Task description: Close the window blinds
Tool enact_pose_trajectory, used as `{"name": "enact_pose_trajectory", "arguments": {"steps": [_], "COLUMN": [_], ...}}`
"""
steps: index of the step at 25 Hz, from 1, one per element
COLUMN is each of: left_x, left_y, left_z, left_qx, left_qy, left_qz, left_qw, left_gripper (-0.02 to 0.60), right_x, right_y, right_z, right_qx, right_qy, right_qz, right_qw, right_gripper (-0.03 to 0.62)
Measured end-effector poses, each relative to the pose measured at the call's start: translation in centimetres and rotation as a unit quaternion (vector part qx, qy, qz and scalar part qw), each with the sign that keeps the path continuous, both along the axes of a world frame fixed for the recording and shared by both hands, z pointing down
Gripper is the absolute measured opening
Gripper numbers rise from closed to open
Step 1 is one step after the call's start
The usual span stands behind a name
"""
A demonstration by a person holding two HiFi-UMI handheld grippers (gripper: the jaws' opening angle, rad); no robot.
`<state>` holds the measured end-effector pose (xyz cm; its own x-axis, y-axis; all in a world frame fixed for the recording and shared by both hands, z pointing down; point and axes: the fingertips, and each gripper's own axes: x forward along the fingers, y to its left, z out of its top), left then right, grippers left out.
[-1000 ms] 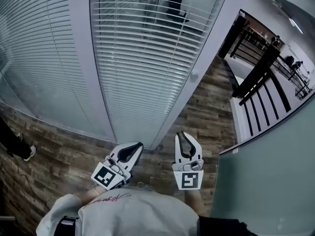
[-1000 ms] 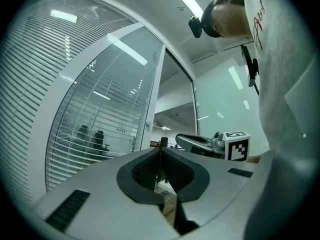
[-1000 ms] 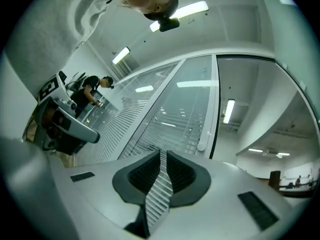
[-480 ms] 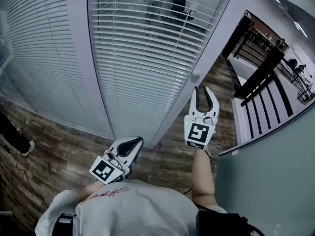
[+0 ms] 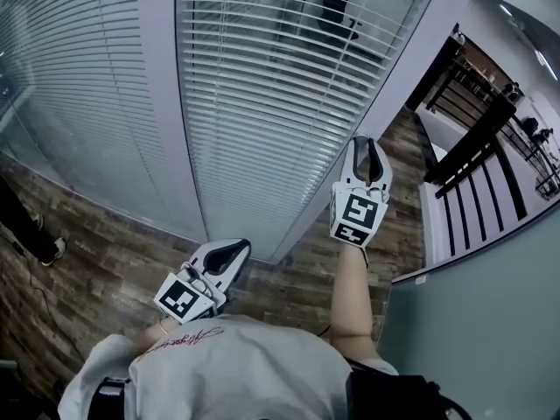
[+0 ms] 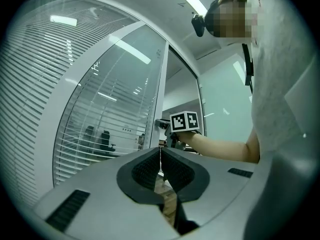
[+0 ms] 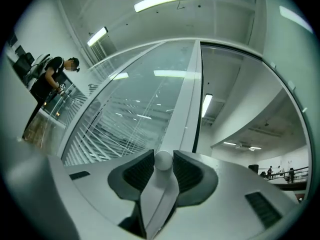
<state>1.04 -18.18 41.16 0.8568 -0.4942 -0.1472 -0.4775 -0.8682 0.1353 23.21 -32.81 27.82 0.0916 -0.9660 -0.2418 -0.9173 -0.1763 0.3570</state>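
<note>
Head view shows the right gripper (image 5: 368, 147) has come up from beside the person's chest to the white window frame (image 5: 394, 81), arm stretched out, while the left gripper (image 5: 232, 250) keeps its place low, jaws together and empty. In the right gripper view its jaws have just been opening and now closely flank a round white knob (image 7: 163, 160) on the frame. The blinds (image 5: 262, 86) hang left of it, slats open. A dark railing (image 5: 472, 138) stands right.

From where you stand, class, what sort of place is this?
Probably an office: tall slatted blinds reaching the floor, an office chair seen through them, and a long strip light overhead.
</note>
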Motion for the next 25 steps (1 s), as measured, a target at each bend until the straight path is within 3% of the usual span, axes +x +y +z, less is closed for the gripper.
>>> {"name": "enact_pose_trajectory", "arguments": {"steps": [7, 11, 17, 21, 25], "left_x": [0.0, 0.2, 0.5, 0.4, 0.4], "left_y": [1.2, 1.8, 2.6, 2.8, 2.8], "left_z": [-0.4, -1.1, 0.2, 0.4, 0.3], "left_qx": [-0.007, -0.01, -0.023, -0.029, -0.029], "left_qy": [0.0, 0.002, 0.012, 0.011, 0.01], "left_qz": [-0.007, -0.015, -0.03, -0.034, -0.033], "left_qw": [0.9999, 0.9998, 0.9992, 0.9989, 0.999], "left_gripper": [0.018, 0.018, 0.018, 0.018, 0.018], "right_x": [-0.3, -0.5, 0.6, 0.4, 0.0], "right_y": [0.2, -0.3, -1.0, -1.0, -1.1], "right_z": [-0.6, -1.6, -1.5, -1.5, -1.6], "right_qx": [-0.003, -0.005, -0.001, -0.016, -0.049], "right_qy": [-0.014, -0.028, 0.009, 0.098, 0.237], "right_qz": [0.001, -0.026, 0.003, 0.032, 0.038], "right_qw": [1.0, 0.999, 1.0, 0.995, 0.97], "right_gripper": [0.108, 0.166, 0.136, 0.133, 0.132]}}
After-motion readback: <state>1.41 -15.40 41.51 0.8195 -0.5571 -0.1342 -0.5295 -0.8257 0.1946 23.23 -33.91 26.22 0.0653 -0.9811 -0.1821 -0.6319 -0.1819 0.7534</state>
